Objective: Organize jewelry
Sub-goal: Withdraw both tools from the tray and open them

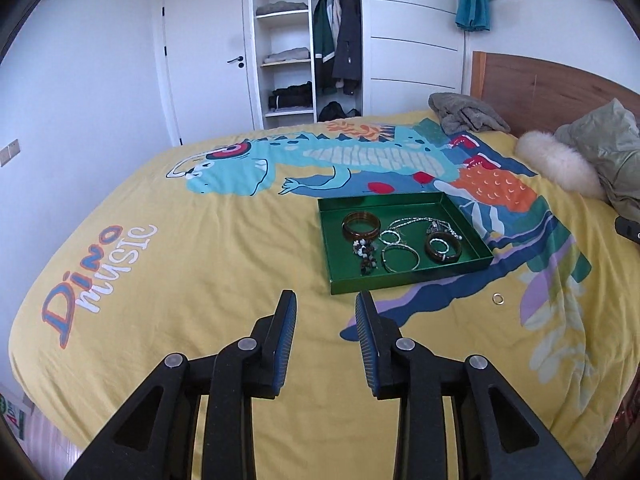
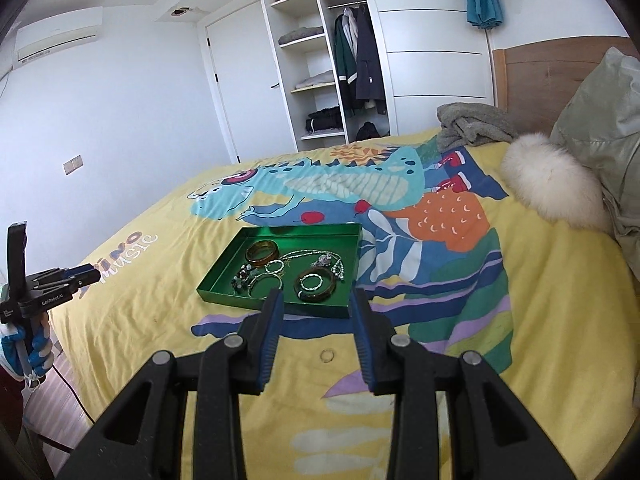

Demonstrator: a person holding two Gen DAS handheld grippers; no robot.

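A green tray point(image 1: 408, 285) point(image 2: 276, 309) lies on the yellow bedspread and holds several bangles, bracelets and a silver necklace point(image 1: 424, 224) point(image 2: 316, 258). A small ring point(image 1: 498, 299) point(image 2: 327, 355) lies on the bedspread outside the tray. My left gripper point(image 1: 326, 300) is open and empty, just short of the tray's near left corner. My right gripper point(image 2: 316, 298) is open and empty, above the bedspread, with the ring showing between its fingers. The left gripper also shows at the far left of the right wrist view point(image 2: 80, 274).
A grey cloth point(image 1: 466, 114) point(image 2: 472, 124), a white fur trim point(image 1: 560, 166) point(image 2: 552, 184) and a pale green jacket point(image 1: 612, 152) point(image 2: 608, 120) lie near the wooden headboard point(image 1: 552, 84). An open wardrobe point(image 1: 308, 40) and a door stand beyond the bed.
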